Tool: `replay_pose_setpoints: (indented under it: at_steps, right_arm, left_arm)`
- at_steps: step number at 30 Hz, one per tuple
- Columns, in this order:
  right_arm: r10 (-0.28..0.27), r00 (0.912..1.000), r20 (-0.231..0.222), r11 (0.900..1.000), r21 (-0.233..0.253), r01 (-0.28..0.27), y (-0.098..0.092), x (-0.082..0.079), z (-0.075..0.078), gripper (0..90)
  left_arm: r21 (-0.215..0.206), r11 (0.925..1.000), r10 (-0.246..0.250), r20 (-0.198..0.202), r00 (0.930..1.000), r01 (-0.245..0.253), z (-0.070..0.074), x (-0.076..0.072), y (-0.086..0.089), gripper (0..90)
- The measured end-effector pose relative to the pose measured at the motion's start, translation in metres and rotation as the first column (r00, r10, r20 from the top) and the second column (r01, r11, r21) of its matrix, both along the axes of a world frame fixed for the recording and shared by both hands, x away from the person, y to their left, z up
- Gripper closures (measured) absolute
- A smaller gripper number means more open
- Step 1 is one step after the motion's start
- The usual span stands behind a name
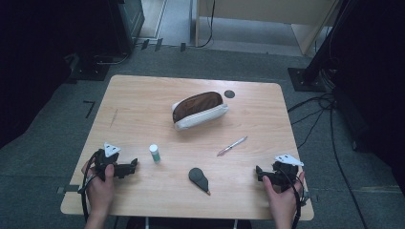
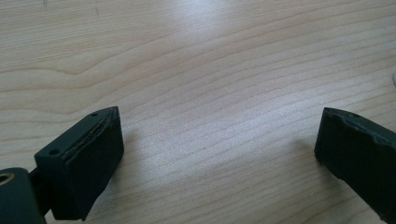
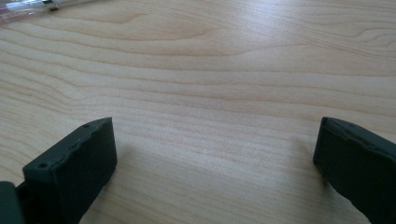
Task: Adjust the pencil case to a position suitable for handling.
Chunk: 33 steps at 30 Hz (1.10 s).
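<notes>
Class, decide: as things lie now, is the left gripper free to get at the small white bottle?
Probably yes. The left gripper is open, and only bare table lies between it and the bottle.

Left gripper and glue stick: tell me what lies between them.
Nothing. In the high view, bare table separates the left gripper from the glue stick.

Wooden table (image 1: 143, 95) on grey, perhaps carpeted, floor (image 1: 47, 157).

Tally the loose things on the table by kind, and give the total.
Pencil case, open: 1
Pen: 1
Small white bottle with green cap: 1
Dark teardrop-shaped tool: 1
Total: 4
</notes>
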State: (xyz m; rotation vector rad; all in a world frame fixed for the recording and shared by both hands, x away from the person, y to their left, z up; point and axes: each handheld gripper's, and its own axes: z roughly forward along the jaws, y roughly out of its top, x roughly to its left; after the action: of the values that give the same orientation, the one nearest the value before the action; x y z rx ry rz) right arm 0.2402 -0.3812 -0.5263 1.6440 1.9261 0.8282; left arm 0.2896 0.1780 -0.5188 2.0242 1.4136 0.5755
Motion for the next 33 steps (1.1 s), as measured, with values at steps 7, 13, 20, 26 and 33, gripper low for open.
replay_pose_setpoints:
  at_steps: [7, 13, 20, 26, 33]
  right_arm:
    - [0.0, 1.0, 0.001, 1.0, 0.004, 0.0, 0.0, 0.0, 0.0, 0.3]
    - [0.01, 0.9997, 0.024, 0.997, 0.07, -0.011, -0.003, -0.004, 0.01, 13.0]
    - [0.102, 0.9912, 0.085, 0.992, 0.061, -0.107, 0.016, 0.008, 0.037, 13.0]
    - [0.212, 0.9654, 0.152, 0.966, 0.119, -0.231, 0.034, 0.031, 0.058, 13.0]
    - [0.285, 0.944, 0.166, 0.95, 0.078, -0.301, 0.058, 0.057, 0.077, 12.9]
  left_arm:
    - [0.001, 1.0, -0.001, -0.001, 1.0, 0.001, 0.0, 0.0, 0.0, 1.5]
    - [0.001, 1.0, -0.001, 0.0, 1.0, 0.001, 0.0, 0.0, 0.0, 1.5]
    - [0.001, 1.0, 0.0, 0.001, 1.0, 0.0, 0.0, 0.0, 0.0, 1.5]
    - [0.0, 1.0, 0.0, 0.002, 1.0, 0.0, 0.0, 0.0, 0.0, 1.5]
    - [-0.002, 1.0, -0.002, 0.002, 1.0, 0.002, 0.0, -0.001, 0.0, 1.5]
